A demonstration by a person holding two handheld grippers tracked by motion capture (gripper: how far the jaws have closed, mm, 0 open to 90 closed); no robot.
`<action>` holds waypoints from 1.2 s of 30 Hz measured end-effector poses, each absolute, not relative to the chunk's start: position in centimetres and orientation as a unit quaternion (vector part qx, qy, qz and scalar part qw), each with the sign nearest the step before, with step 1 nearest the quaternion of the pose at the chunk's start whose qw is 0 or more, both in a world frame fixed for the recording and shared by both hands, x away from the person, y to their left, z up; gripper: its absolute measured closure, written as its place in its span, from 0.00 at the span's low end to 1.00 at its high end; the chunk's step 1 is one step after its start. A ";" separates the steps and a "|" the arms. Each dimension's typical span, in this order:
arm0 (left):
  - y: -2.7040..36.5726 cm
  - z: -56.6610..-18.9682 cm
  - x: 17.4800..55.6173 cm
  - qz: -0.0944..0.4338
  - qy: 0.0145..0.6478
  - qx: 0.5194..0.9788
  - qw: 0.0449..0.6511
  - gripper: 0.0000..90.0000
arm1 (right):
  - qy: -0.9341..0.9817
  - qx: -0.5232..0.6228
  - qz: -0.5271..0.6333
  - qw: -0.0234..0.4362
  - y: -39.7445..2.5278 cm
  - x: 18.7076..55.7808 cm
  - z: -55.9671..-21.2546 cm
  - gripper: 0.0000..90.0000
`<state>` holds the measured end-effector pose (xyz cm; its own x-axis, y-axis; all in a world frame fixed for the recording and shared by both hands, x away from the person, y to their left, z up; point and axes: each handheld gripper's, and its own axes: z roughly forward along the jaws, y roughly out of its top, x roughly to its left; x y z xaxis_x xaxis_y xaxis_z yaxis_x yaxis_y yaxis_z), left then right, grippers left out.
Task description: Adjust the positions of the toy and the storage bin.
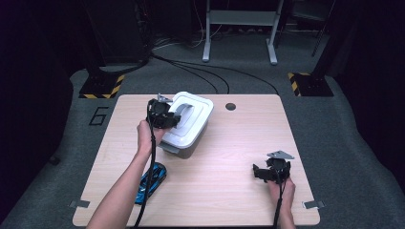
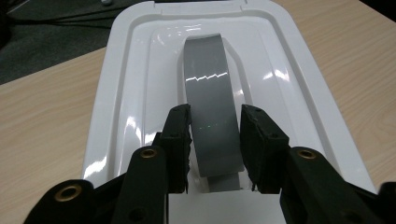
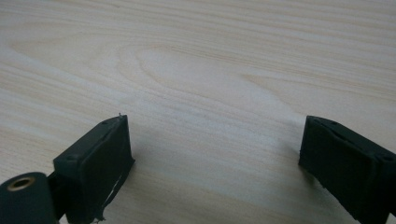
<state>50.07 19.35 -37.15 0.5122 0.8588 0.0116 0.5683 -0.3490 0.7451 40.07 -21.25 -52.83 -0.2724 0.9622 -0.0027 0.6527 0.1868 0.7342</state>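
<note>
The left tongs [image 2: 215,140] sit over the white lidded box [image 1: 187,125], their two black jaws closed in on the grey handle [image 2: 212,116] that arches over the middle of the lid. In the left gripper view a jaw stands on each side of the grey band, hard against it or very nearly so; whether both pads press on it I cannot tell for sure, but the grip looks clamped. The handle runs along the recessed centre of the glossy lid [image 2: 135,84].

The right tongs [image 3: 215,154] are spread wide apart with nothing between them, only bare wood grain under the jaws. In the high view they rest low near the surface's near right corner [image 1: 267,172], held by the person's right hand [image 1: 282,188].

The box stands left of the middle of the surface [image 1: 229,162], closer to the far edge. A blue and black object [image 1: 152,179] lies near the left forearm, toward the near left corner. A dark round hole [image 1: 230,106] marks the surface beside the far edge.
</note>
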 end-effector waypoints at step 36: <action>16.3 -38.0 50.0 0.148 0.501 0.760 0.387 0.74 | 0.733 0.550 0.320 0.242 -21.2 40.1 -52.8 0.10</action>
<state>50.01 16.32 -38.02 0.4544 0.8757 -0.1634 0.6473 -0.1986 0.7359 40.08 -21.25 -52.82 -0.2782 0.9605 -0.0019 0.6510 0.1900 0.7349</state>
